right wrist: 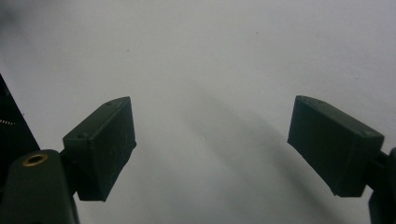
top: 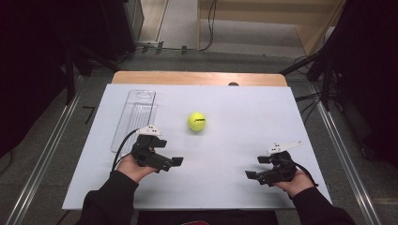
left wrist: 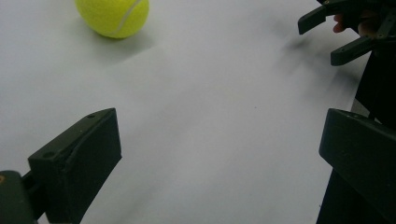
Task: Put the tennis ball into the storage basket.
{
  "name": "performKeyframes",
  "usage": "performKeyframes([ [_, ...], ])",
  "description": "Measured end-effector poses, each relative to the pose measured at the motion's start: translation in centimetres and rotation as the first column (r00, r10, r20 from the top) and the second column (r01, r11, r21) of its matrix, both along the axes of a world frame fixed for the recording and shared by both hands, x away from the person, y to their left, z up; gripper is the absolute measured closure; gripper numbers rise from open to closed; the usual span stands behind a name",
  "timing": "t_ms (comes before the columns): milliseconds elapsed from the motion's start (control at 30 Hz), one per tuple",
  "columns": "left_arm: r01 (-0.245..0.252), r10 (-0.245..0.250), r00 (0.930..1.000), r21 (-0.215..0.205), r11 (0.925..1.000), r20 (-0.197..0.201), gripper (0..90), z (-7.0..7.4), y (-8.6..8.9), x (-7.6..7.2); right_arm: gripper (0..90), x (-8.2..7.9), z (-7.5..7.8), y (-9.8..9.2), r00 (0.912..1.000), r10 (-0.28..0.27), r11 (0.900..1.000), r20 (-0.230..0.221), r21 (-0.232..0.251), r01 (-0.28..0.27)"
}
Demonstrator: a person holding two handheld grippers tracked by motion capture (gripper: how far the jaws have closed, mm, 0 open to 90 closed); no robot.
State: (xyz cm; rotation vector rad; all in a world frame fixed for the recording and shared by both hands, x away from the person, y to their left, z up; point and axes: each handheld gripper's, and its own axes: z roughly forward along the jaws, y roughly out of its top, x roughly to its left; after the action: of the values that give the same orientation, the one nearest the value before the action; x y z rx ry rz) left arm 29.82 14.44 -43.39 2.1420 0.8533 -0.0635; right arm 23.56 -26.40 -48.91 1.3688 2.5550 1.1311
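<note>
A yellow-green tennis ball (top: 196, 121) rests on the white table top (top: 244, 117), a little left of its middle. My left gripper (top: 169, 153) hovers near the front left, short of the ball, jaws wide apart and empty. Seen from the left gripper view, the ball (left wrist: 113, 16) lies ahead at upper left, well beyond the left gripper (left wrist: 219, 140). At the front right, my right gripper (top: 256, 167) is open too and points toward the table's centre. Bare white surface lies between its fingers in the right gripper view (right wrist: 212, 140). It also appears far off in the left gripper view (left wrist: 336, 32).
A clear plastic tray (top: 135, 117) lies along the left side of the table, beyond my left hand. A wooden edge (top: 197, 78) runs along the far side. Dark stands and cables (top: 324, 79) flank the table on both sides.
</note>
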Motion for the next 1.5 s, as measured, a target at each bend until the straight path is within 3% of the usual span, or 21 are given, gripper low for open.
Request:
performKeyframes([
  [667, -0.033, 0.033, 0.9994, 0.03, 0.999, -0.009, 0.0, 0.4, -1.5, 2.5, 13.1, 0.0, 0.0, 0.0, 1.0, 0.002, 1.0, 0.001, 0.002, -0.002],
  [1500, -0.08, 0.08, 0.9967, 0.044, 0.9958, 0.012, 0.0, 0.7, -2.8, 5.2, 13.1, 0.0, 0.1, 0.0, 1.0, 0.003, 1.0, 0.003, 0.004, -0.003],
])
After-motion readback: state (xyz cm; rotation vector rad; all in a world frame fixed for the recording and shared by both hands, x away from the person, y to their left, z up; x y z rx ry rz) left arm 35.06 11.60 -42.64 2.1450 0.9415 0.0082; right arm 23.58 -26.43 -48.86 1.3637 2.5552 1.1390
